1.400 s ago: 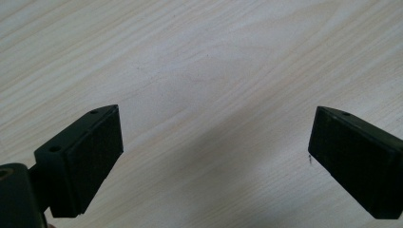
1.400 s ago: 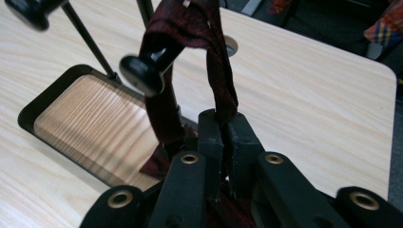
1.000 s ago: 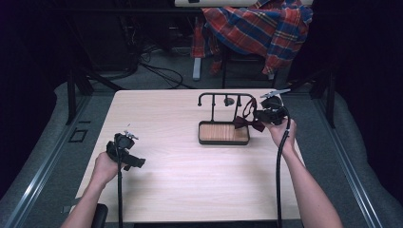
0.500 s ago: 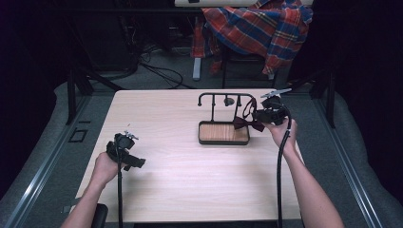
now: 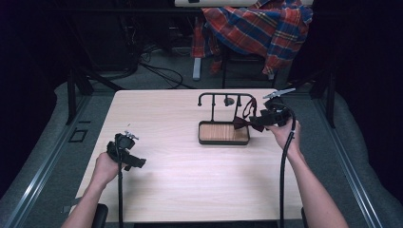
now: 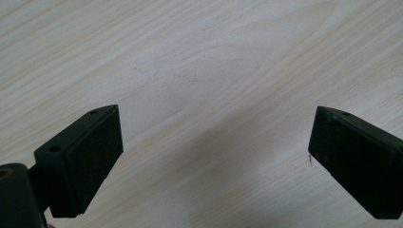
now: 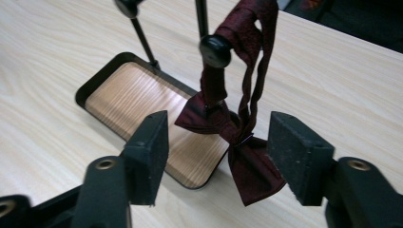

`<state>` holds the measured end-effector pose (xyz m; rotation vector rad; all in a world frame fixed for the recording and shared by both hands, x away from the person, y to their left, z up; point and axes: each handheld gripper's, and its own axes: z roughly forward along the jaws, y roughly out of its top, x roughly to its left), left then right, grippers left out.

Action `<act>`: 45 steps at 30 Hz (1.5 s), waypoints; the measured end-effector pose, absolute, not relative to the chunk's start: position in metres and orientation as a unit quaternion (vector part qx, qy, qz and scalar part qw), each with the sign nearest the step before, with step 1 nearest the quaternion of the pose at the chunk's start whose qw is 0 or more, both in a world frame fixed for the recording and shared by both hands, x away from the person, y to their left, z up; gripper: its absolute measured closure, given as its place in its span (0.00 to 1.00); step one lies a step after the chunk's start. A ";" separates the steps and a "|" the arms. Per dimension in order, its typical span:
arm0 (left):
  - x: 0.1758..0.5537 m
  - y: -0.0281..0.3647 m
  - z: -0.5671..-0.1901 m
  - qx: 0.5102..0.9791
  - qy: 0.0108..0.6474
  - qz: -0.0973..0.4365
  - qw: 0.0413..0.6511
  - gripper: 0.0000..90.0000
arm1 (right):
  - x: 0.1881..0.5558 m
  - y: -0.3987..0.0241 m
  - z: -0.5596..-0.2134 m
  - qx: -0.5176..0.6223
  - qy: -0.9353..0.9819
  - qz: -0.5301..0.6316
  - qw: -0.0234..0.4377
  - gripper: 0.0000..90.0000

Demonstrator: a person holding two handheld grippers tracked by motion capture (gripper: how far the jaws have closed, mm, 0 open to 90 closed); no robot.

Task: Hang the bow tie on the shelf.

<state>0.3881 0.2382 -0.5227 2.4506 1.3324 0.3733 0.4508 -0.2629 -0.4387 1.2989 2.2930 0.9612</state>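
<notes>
The left gripper [image 5: 124, 151] sits low over the table [image 5: 190, 185], well to the left of the stand [image 5: 224, 132] and nearer the person's edge, held in the left hand [image 5: 105, 167]; in the left gripper view its two black jaws stand wide apart over bare pale wood grain, with nothing between them. The stand itself, right of the table's middle, is a black frame with knobbed pegs rising from a tray whose floor is a wooden panel. A dark red bow tie [image 7: 228, 128] hangs by its neck strap from the peg at the stand's right end, its bow dangling just over the tray's right rim. The right gripper [image 5: 264, 119] is just right of the stand, held in the right hand [image 5: 284, 135], pointing at the bow. Its jaws have just been opening: in the right gripper view they stand apart with the bow tie between them, the left pad clear of the cloth and the right pad just beside the bow's lower wing, whether touching it or not cannot be told.
</notes>
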 end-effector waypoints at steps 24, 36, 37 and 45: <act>0.388 0.239 -0.522 0.859 0.466 0.131 0.168 0.04 | 0.427 -0.247 -0.447 0.424 0.859 0.265 0.112 0.00; 0.388 0.238 -0.521 0.859 0.465 0.131 0.171 0.04 | 0.400 -0.240 -0.463 0.411 0.875 0.239 0.088 0.00; 0.388 0.238 -0.521 0.859 0.464 0.131 0.171 0.04 | 0.396 -0.241 -0.464 0.407 0.879 0.233 0.088 0.00; 0.387 0.237 -0.520 0.861 0.461 0.130 0.171 0.03 | 0.369 -0.231 -0.483 0.377 0.903 0.188 0.080 0.00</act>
